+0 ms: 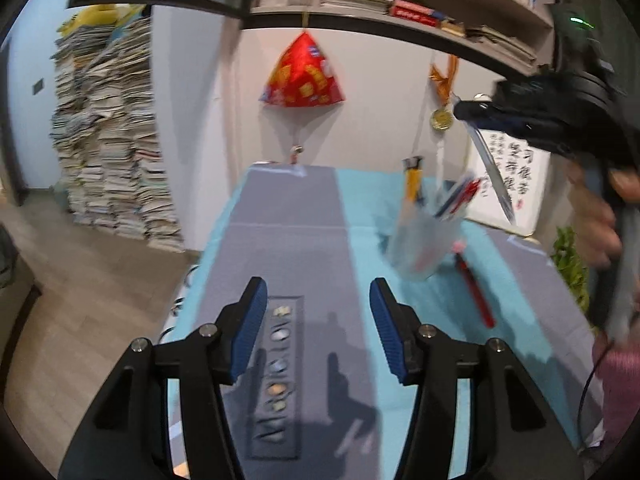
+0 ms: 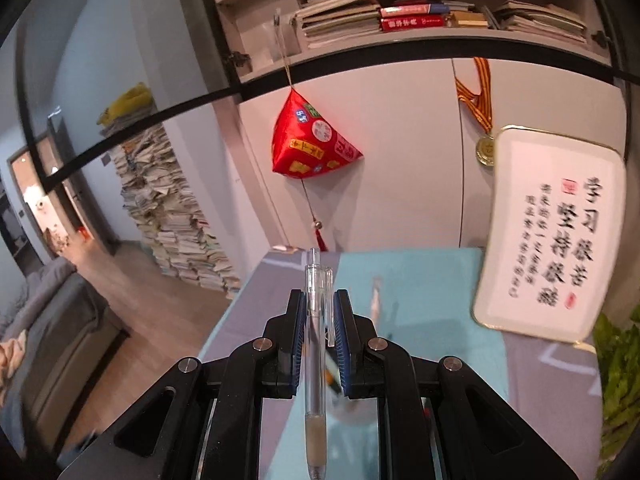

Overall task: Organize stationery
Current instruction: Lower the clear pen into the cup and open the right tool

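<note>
The right gripper [image 2: 318, 334] held a clear plastic pen [image 2: 316, 344] upright above the blue-and-grey table [image 2: 420, 280]. The left gripper [image 1: 318, 320] stood half open and empty, beside a clear pen cup [image 1: 424, 236].

Home study or living room. Wall shelves [image 2: 420, 20] crowded with books and papers. Tall paper stack [image 1: 108, 140] against wall, on wood floor [image 1: 100, 280]. Red festive ornament [image 2: 310, 140] and ribboned medal [image 2: 485, 150] hang under shelf. Framed calligraphy [image 2: 552, 236] leans at worktop [image 1: 288, 240] back. Grey sofa [image 2: 52, 320] at left. Pen cup [image 1: 424, 236] stands on teal-and-grey cloth.
</note>
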`<act>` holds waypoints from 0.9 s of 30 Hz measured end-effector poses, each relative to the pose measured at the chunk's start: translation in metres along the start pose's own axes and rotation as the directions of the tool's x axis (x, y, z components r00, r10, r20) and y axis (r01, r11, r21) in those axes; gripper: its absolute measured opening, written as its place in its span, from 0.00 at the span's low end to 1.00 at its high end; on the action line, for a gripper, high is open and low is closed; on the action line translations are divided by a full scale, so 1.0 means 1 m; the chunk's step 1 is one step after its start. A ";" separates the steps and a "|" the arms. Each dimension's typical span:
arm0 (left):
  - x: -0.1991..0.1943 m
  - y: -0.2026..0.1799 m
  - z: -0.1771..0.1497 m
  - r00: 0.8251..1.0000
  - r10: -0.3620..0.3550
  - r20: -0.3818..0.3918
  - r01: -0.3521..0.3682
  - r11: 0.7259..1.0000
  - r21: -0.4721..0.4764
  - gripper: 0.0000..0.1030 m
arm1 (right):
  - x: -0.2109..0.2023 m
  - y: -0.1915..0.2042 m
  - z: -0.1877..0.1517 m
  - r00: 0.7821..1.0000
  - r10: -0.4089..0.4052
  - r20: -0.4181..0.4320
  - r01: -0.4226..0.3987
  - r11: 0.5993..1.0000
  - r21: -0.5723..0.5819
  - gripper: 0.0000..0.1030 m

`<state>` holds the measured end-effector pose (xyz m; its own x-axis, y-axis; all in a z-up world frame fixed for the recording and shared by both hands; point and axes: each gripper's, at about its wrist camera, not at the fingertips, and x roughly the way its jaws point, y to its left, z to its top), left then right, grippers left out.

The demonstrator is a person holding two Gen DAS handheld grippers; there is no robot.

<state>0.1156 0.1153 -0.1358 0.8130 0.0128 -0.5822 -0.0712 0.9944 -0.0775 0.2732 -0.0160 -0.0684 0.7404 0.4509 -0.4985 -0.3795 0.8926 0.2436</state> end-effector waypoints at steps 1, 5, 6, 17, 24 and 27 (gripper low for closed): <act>-0.003 0.006 -0.002 1.000 0.010 0.001 -0.010 1.000 -0.012 0.50 | 0.009 0.001 0.003 1.000 -0.009 0.001 0.009 1.000 0.001 0.15; -0.008 0.025 -0.007 1.000 0.021 0.008 -0.021 0.998 -0.065 0.50 | 0.035 0.006 0.006 0.994 -0.091 0.056 0.092 0.996 -0.016 0.15; -0.008 0.027 -0.007 1.000 0.026 0.006 -0.026 0.997 -0.070 0.50 | 0.039 0.006 0.004 0.990 -0.119 0.078 0.121 0.992 -0.026 0.15; 0.011 0.025 -0.011 0.999 -0.002 -0.042 -0.001 0.997 -0.079 0.50 | 0.036 0.002 -0.031 0.973 -0.195 0.124 0.205 0.976 -0.072 0.15; 0.018 0.004 -0.015 0.997 -0.035 -0.069 0.033 0.999 -0.025 0.50 | 0.023 0.001 -0.036 0.982 -0.173 0.070 0.181 0.975 -0.127 0.15; 0.017 -0.005 -0.018 0.997 -0.035 -0.071 0.036 0.999 0.004 0.50 | 0.020 -0.004 -0.035 0.986 -0.166 0.020 0.167 0.979 -0.116 0.15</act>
<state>0.1194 0.1086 -0.1594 0.7718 -0.0296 -0.6352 -0.0398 0.9947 -0.0947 0.2698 -0.0115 -0.1085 0.8041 0.2963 -0.5154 -0.3116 0.9484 0.0589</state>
